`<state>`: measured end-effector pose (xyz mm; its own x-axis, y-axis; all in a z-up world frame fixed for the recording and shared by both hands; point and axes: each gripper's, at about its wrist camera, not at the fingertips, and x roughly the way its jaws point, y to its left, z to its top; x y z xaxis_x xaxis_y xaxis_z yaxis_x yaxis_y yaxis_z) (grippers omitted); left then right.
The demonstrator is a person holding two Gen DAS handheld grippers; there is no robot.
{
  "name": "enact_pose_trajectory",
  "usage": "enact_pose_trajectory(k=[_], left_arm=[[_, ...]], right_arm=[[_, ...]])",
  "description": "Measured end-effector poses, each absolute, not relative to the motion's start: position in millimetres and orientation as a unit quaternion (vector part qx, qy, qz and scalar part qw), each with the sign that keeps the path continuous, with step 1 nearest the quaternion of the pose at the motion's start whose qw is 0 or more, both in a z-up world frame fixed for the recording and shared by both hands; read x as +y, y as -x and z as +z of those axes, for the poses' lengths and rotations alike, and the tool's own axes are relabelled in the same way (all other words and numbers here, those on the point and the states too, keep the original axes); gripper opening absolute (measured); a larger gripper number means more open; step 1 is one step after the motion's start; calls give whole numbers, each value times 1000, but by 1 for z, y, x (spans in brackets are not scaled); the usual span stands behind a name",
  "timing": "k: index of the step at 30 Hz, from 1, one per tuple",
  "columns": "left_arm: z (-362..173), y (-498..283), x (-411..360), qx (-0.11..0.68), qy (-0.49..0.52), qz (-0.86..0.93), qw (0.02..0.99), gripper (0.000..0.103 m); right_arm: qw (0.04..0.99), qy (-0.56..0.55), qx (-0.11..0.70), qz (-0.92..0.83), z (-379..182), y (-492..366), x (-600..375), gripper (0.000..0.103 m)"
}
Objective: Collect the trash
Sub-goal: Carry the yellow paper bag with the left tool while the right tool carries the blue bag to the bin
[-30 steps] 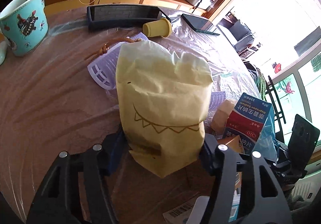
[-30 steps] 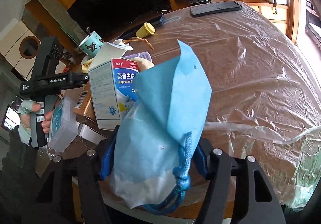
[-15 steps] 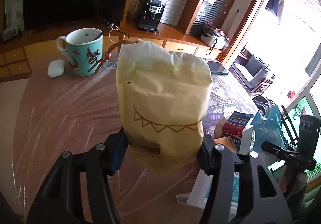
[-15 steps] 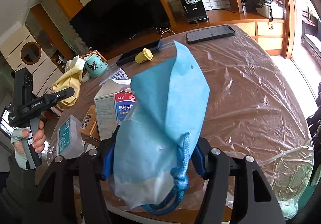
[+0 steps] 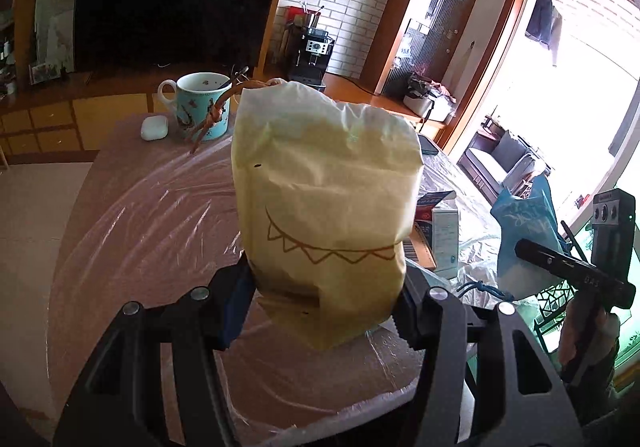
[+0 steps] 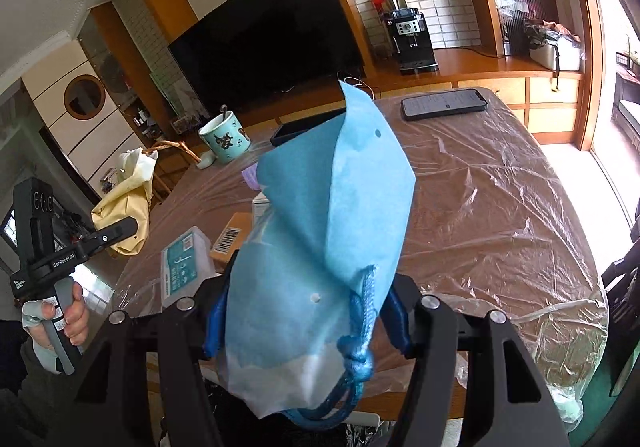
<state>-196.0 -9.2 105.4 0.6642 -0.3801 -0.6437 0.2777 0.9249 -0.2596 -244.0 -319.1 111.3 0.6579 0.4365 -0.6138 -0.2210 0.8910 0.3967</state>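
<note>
My left gripper [image 5: 322, 303] is shut on a yellow paper bag [image 5: 324, 207] with a brown zigzag line and a brown cord handle; it hangs above the near edge of the table. In the right wrist view the same yellow bag [image 6: 126, 207] sits in the left gripper [image 6: 120, 233] at the left, off the table's side. My right gripper [image 6: 306, 323] is shut on a blue fabric drawstring bag [image 6: 320, 231] with a knotted blue cord, held above the table's near edge. That blue bag [image 5: 524, 231] also shows at the right of the left wrist view.
The round table [image 6: 500, 207] is covered in clear plastic film. On it lie a medicine box [image 5: 444, 231], a cardboard box [image 6: 232, 239], a clear plastic case [image 6: 186, 267], a teal mug [image 6: 225, 139] with a spoon, a white earbud case [image 5: 154, 127], a phone [image 6: 444, 103] and a dark tray [image 6: 304, 127].
Both grippers have risen with their bags. The left one swung away from the table's middle, so the mug and the room behind now show above the yellow bag.
</note>
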Motion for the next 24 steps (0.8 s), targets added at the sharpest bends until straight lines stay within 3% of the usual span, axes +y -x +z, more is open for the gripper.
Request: enact_pose_trajectory(k=[10, 24], left_arm=[[104, 239, -12, 357, 49, -185, 914, 59], [80, 293, -39, 371, -22, -192, 908, 59]], right_arm=[[894, -132, 357, 236, 126, 287, -301, 60], [875, -101, 390, 270, 103, 334, -271, 60]])
